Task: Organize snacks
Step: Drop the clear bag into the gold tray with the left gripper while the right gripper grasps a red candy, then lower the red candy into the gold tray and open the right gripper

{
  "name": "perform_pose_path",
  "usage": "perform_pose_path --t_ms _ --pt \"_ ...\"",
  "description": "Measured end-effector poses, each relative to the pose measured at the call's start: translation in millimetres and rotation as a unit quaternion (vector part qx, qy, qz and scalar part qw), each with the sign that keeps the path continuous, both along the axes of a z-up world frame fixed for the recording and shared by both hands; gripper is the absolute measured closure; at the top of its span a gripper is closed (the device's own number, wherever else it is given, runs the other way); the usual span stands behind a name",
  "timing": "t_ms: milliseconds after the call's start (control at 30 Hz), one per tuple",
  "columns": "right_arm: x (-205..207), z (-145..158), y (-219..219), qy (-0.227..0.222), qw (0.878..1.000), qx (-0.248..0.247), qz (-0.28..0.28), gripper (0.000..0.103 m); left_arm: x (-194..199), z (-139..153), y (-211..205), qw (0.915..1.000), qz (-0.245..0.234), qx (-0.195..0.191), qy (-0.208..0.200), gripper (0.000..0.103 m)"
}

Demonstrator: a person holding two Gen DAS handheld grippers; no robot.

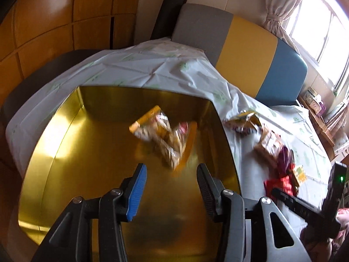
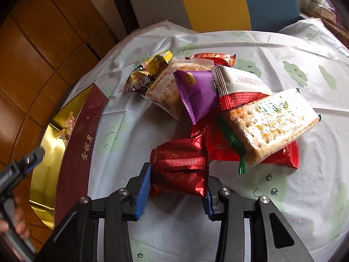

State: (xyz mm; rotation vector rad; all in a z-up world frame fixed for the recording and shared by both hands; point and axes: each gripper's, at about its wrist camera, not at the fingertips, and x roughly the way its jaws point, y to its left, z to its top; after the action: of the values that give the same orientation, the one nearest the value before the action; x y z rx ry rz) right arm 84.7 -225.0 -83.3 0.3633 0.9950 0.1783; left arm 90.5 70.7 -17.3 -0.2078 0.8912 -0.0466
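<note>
— Gold lining fills the left wrist view; how does the left gripper (image 1: pixel 171 193) sit over the box (image 1: pixel 65 144)?

— It tilts downward above the box floor, its jaws apart with nothing between them. One blurred clear packet of biscuits (image 1: pixel 162 135) is in the box just ahead of the fingertips.

— And to the right of the box?

— On the white cloth (image 2: pixel 261 207) lies the snack pile, and the right gripper (image 2: pixel 177 188) tilts down at its near edge, jaws clamped on one red foil packet (image 2: pixel 181 163).

— How many snacks are in the pile?

— Beyond the gripped one: one yellow-and-dark wrapper (image 2: pixel 148 72), one clear biscuit pack (image 2: pixel 165 89), one purple packet (image 2: pixel 196 93), one white-and-red packet (image 2: pixel 240 87), one long cracker pack (image 2: pixel 272 122), plus other red packets partly hidden, so their number cannot be told.
</note>
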Motion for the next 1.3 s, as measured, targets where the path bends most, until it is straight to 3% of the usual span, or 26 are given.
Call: perform_pose_path --t_ms 200,433,867,1300 --pt "-5 5 -5 0.005 1.000 0.009 -0.007 0.062 -27 -2 1 0.9998 -0.002 0.018 -0.006 0.055" --pt "-15 18 4 -0.007 1.000 0.011 0.006 0.063 -42 -2 16 0.9998 0.019 0.009 -0.005 0.055" --pt "-30 71 81 -0.072 0.988 0.021 0.134 0.063 -53 -2 38 0.9986 0.052 0.000 -0.009 0.055" --pt "-29 77 143 -0.074 0.973 0.020 0.217 0.063 -62 -5 60 0.9968 0.079 -0.005 -0.011 0.055"
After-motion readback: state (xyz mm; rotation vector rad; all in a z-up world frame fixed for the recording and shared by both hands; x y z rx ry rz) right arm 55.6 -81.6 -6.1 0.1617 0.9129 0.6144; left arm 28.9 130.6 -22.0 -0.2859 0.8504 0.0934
